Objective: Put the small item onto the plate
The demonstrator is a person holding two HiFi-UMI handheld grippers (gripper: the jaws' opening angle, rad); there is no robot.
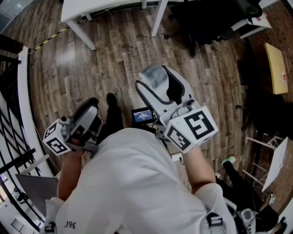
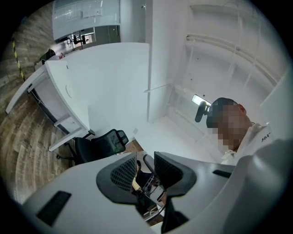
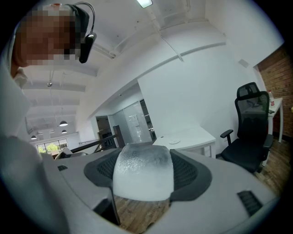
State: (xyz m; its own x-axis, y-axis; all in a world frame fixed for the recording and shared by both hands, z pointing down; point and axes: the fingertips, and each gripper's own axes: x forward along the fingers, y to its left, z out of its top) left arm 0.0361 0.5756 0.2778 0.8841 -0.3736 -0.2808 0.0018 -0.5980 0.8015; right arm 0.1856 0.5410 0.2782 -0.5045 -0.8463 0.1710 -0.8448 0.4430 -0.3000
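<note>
Jaws of right gripper (image 3: 143, 160) clamp frosted item (image 3: 142, 180), left gripper (image 2: 144, 165) jaws apart, unclear from head view

A person in a white shirt (image 1: 137, 183) stands over a wood plank floor (image 1: 114, 50). The right gripper (image 1: 161, 87), near the middle, points toward 11 o'clock with a pale frosted item (image 1: 153, 77) between its jaws. The left gripper (image 1: 87, 109) sits at 8 o'clock. A white table (image 1: 91, 9) lies at 12 o'clock, a black chair (image 1: 206, 23) at 1 o'clock and a black railing (image 1: 11, 114) at 9 o'clock.
</note>
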